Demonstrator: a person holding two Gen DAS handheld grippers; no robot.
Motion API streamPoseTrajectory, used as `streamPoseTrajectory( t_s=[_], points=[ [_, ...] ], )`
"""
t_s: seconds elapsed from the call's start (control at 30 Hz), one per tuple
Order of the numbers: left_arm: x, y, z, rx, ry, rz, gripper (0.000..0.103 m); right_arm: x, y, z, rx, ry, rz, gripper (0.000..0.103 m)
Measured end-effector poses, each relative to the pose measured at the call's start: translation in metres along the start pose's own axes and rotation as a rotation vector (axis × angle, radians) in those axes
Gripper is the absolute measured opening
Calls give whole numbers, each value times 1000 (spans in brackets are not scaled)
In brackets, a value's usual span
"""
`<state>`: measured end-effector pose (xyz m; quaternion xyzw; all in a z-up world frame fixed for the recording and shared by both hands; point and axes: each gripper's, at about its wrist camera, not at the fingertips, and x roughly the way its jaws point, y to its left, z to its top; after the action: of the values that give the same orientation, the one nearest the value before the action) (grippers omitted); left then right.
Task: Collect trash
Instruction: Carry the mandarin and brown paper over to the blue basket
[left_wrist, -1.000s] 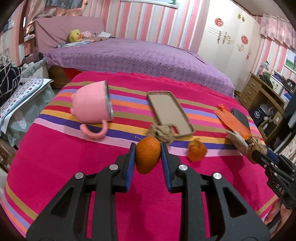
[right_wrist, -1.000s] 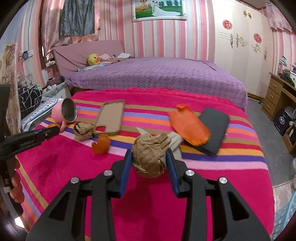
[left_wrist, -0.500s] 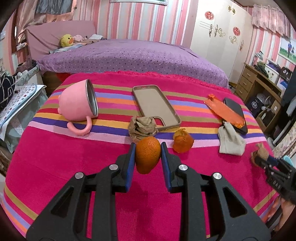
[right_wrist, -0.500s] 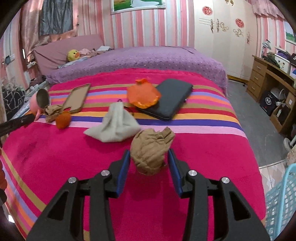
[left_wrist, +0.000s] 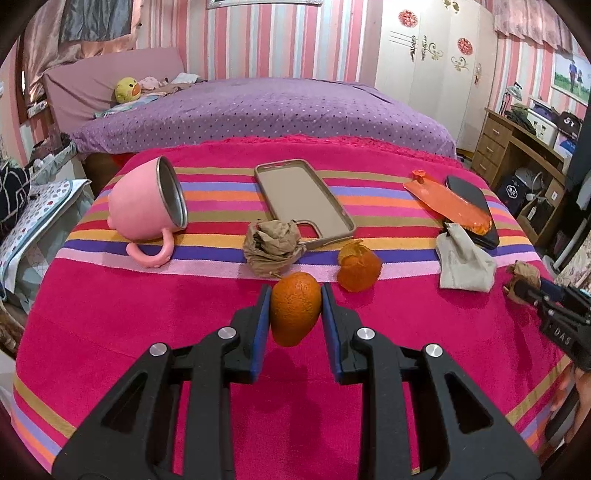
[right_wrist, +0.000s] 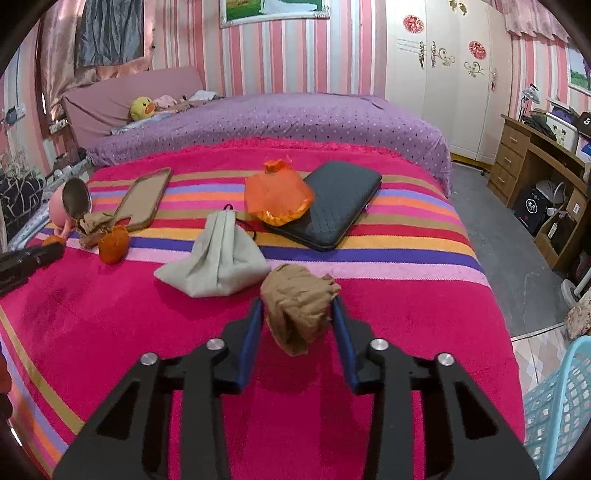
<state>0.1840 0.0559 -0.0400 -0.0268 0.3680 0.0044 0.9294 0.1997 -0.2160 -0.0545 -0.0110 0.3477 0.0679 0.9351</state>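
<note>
My left gripper (left_wrist: 295, 299) is shut on a piece of orange peel (left_wrist: 294, 312) and holds it above the striped pink blanket (left_wrist: 110, 317). My right gripper (right_wrist: 297, 306) is shut on a crumpled brown paper ball (right_wrist: 297, 308), also above the blanket; it shows at the right edge of the left wrist view (left_wrist: 524, 282). On the blanket lie a second crumpled brown paper ball (left_wrist: 272, 248), a second orange peel piece (left_wrist: 358, 271) and an orange plastic wrapper (left_wrist: 447, 201).
A pink mug (left_wrist: 147, 210) lies on its side at the left. A tan phone case (left_wrist: 304, 201), a black wallet (right_wrist: 332, 203) and a grey cloth pouch (right_wrist: 216, 258) lie on the blanket. A blue mesh basket (right_wrist: 557, 410) stands on the floor at the right.
Both grippers have drawn back from the objects, still holding their loads. The right gripper has swung to the right, and the blue basket has come into its view.
</note>
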Motion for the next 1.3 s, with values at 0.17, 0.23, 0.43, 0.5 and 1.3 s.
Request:
streamPoseTrajectory(
  t_s=[0.17,0.23,0.43,0.5,1.3],
  points=[
    [-3,-11,-2,15,-16,7,26,-9,4,-2,-29,-42,9,33],
    [-5,-16,-3,17,-28,11,26,-13,6,-2,-47,-59,3,33],
    [-11,-27,-3,-2,-45,9,26,-25,6,-6,-57,-92,25,33],
    [-12,-34,-3,0,-51,9,26,-26,6,-7,-62,-98,28,33],
    [-74,-152,-3,17,-145,-40,26,-115,-87,-14,-64,-192,-17,33]
  ],
)
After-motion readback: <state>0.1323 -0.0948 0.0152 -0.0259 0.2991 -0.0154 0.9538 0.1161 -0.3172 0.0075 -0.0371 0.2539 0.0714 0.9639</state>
